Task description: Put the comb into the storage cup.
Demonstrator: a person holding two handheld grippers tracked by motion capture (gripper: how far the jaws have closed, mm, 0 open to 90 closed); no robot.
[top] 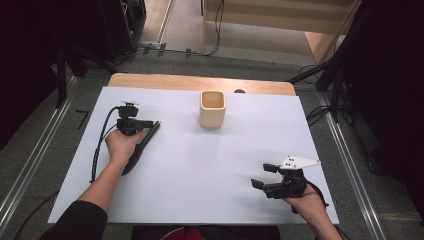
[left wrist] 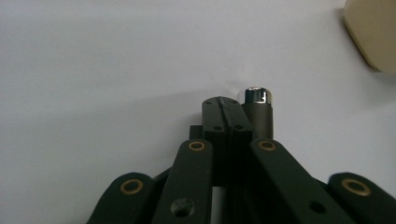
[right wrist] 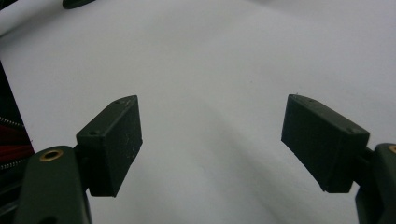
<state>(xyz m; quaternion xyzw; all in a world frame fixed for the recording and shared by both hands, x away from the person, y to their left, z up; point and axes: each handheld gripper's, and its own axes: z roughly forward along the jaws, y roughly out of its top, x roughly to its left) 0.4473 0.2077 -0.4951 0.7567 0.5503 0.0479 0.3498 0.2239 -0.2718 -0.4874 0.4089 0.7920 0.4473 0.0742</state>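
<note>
Left gripper near the surface's left edge, jaws pressed together, pen touching alongside; right gripper spread wide.

L gripper jaws closed, R gripper jaws apart

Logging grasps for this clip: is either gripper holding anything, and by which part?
The left gripper is shut with a dark pen lying beside its jaws, so a hold cannot be told. The right gripper is open, holding nothing.
</note>
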